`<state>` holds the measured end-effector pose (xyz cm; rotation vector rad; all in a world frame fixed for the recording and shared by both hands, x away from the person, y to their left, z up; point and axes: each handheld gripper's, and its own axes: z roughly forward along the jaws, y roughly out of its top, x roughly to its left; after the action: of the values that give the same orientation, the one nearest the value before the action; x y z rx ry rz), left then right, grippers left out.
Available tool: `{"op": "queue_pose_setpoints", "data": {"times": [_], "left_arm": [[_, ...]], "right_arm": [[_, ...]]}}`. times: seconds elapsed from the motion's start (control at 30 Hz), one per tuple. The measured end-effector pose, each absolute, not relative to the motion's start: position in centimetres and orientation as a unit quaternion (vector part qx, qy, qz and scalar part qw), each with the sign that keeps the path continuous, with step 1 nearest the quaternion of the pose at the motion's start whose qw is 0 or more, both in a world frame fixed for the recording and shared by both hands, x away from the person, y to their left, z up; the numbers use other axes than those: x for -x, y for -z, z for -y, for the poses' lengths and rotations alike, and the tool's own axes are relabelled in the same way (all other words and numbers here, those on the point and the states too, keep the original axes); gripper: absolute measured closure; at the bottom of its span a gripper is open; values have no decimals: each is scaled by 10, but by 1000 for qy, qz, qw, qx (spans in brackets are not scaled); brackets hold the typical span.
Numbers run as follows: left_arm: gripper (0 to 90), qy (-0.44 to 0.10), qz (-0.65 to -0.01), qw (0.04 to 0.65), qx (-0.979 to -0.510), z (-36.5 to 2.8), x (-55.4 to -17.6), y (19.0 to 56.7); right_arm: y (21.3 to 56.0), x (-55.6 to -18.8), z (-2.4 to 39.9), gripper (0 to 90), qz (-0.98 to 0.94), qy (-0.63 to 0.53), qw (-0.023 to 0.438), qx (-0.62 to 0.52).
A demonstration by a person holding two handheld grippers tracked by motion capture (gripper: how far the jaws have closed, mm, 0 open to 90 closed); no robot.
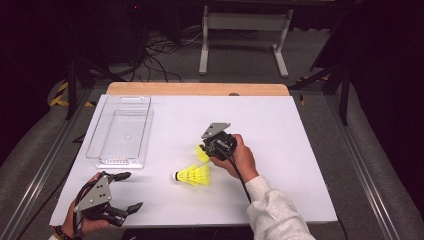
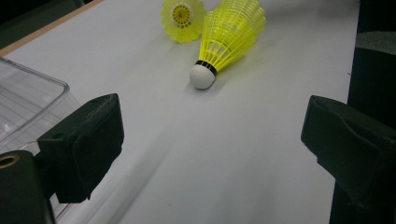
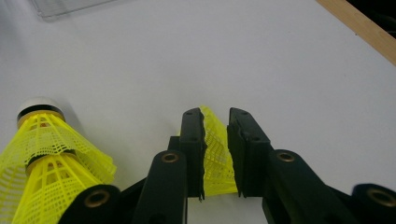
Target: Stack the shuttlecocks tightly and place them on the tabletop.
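The white table carries a clear plastic tray near its far left corner, and that tray stands bare inside, so as a judgement the job of gathering the shuttlecocks into it has hardly begun: nothing has been delivered, and both yellow pieces lie out on the table, well apart from the tray. The stacked shuttlecocks, one nested in another with the white cork pointing left, lie on their side near the middle of the table, untouched, just beside the person's right hand. The single shuttlecock is further along: the right tool has its two black jaws drawn close on either side of the yellow skirt, the mesh squeezed flat between them, so it reads as a grasp on that piece, which sits low on or just above the table; whether it has lifted clear I cannot tell. What is left, then, is to carry this one to the tray, release it, and come back for the stacked ones. The left tool rests near the table's near left edge with its jaws spread wide and nothing between them; its own camera looks past the tray's corner toward the stacked shuttlecocks.
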<state>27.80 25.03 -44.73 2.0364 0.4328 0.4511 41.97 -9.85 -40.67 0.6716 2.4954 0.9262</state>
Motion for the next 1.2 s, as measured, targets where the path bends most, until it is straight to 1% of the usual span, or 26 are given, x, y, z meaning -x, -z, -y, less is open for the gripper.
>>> {"op": "queue_pose_setpoints", "data": {"times": [0.23, 0.4, 0.5, 0.67, 0.8, 1.2], "left_arm": [[69, -186, -178, 484, -836, -250, -278, 447], [69, -185, -177, 483, -837, -250, -278, 447], [69, -185, -178, 485, -836, -250, -278, 447], [69, -186, -178, 484, -837, -249, -278, 447], [69, -185, -178, 484, -836, -249, -279, 447], [69, -185, -178, 484, -837, -249, -279, 447]], "right_arm": [[406, -415, 115, 703, -882, -331, 211, -260], [405, -411, 126, 679, -878, -332, 217, -268], [407, -408, 130, 641, -877, -327, 223, -272], [410, -406, 135, 625, -877, -318, 232, -277], [413, -406, 139, 635, -874, -318, 233, -285], [428, -401, 144, 702, -873, -300, 245, -295]]}}
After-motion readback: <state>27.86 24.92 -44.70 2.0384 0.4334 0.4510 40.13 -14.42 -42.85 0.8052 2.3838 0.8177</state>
